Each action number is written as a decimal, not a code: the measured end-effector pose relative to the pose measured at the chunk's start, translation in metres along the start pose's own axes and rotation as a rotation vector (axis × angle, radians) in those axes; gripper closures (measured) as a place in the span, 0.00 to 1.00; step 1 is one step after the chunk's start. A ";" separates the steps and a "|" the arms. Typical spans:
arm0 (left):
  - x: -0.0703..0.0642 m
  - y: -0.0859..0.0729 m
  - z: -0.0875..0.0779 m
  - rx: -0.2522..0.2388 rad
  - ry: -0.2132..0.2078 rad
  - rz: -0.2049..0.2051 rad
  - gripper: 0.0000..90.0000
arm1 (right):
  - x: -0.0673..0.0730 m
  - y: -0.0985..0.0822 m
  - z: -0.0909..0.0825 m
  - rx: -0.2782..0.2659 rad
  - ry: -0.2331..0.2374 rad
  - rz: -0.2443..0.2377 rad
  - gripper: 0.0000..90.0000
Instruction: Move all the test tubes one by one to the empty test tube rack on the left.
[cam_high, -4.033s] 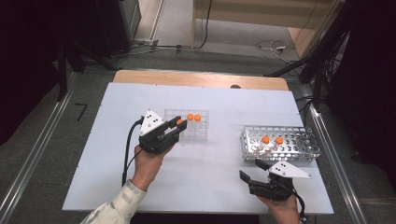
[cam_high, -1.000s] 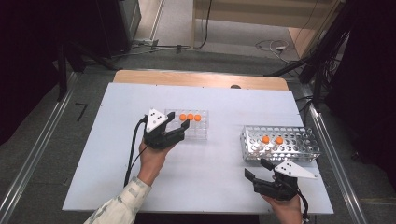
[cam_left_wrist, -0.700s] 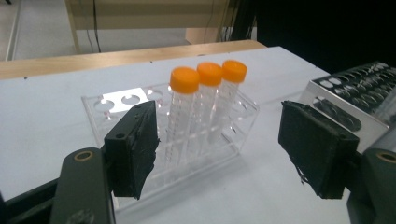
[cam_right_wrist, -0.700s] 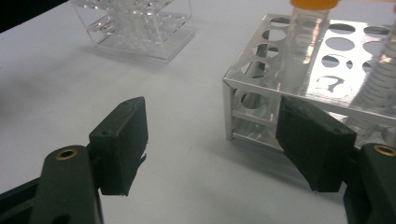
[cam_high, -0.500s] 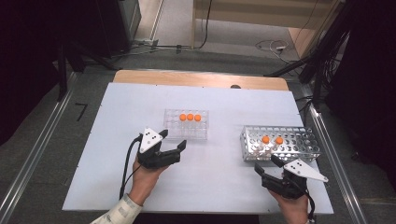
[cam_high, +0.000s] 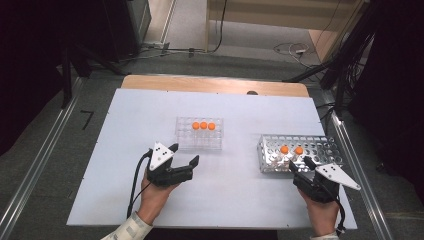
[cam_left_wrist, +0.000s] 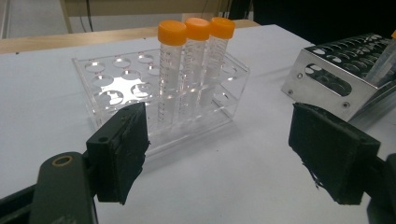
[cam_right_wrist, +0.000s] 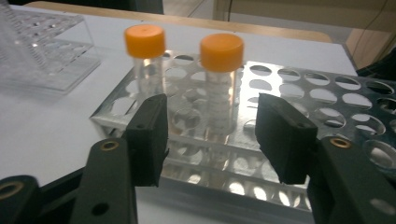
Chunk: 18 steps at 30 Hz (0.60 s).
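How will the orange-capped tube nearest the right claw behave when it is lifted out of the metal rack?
The tube looks like stiff, smooth clear plastic, so it may slip. It seems light. Laid flat it would probably roll; in the metal rack it stands upright.

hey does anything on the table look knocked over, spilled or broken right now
Nothing stands out. Three orange-capped tubes stand upright in the clear rack, two more upright in the metal rack. The table looks dry, both racks sit flat.

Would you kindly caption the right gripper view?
Open hand-held gripper lines up on an orange-capped tube in the metal rack.
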<state>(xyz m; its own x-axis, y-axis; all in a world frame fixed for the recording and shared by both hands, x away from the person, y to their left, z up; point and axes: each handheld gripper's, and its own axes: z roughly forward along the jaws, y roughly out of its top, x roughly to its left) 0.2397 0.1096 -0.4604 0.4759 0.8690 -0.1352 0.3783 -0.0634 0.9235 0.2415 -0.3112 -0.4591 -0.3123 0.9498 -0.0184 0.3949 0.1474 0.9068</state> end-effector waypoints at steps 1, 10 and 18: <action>0.000 0.000 0.000 0.001 0.002 -0.001 0.22 | -0.002 0.000 0.002 -0.002 -0.003 0.002 0.52; 0.001 -0.002 0.001 0.008 0.002 -0.004 0.21 | -0.005 0.002 0.014 0.002 -0.004 0.002 0.61; 0.001 -0.001 0.001 0.006 0.003 -0.005 0.21 | -0.005 0.001 0.020 0.005 -0.007 -0.009 0.69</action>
<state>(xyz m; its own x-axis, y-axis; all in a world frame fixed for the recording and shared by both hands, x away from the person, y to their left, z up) 0.2403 0.1105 -0.4621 0.4714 0.8710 -0.1384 0.3849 -0.0620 0.9209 0.2608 -0.3102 -0.4667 -0.3099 0.9503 -0.0295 0.3968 0.1574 0.9043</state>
